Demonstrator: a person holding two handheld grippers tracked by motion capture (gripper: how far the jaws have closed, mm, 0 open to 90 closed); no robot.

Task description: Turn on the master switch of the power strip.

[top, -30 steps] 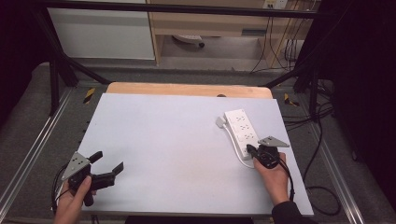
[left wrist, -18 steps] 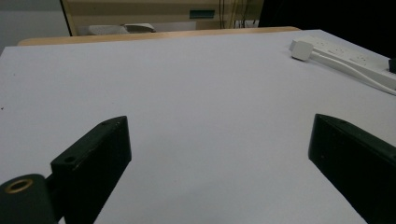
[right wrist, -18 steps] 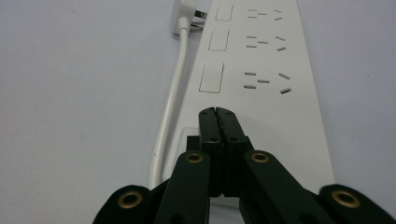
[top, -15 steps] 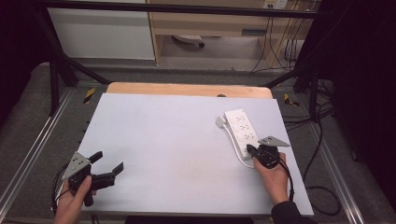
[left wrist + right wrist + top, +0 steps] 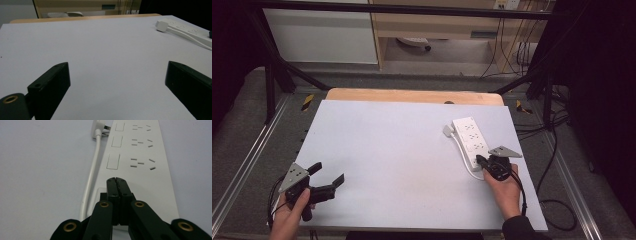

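Note:
A white power strip [image 5: 471, 140] lies on the right part of the pale table [image 5: 402, 150], its white cable [image 5: 92, 170] curling back along its left side to a plug [image 5: 447, 131] by its far end. My right gripper [image 5: 479, 161] is shut, nothing between its jaws, and its tips [image 5: 116, 180] hover at the strip's near end, just before the nearest socket row; whether they touch it I cannot tell. My left gripper [image 5: 328, 173] sits at the near left corner, jaws wide open [image 5: 117, 66] over bare table, far from the strip [image 5: 190, 28].
A wooden strip [image 5: 412, 95] borders the table's far edge. Metal rails [image 5: 247, 165] run along both sides, and dark cables [image 5: 557, 200] trail on the floor at the right. Cabinets [image 5: 322, 35] stand beyond the table.

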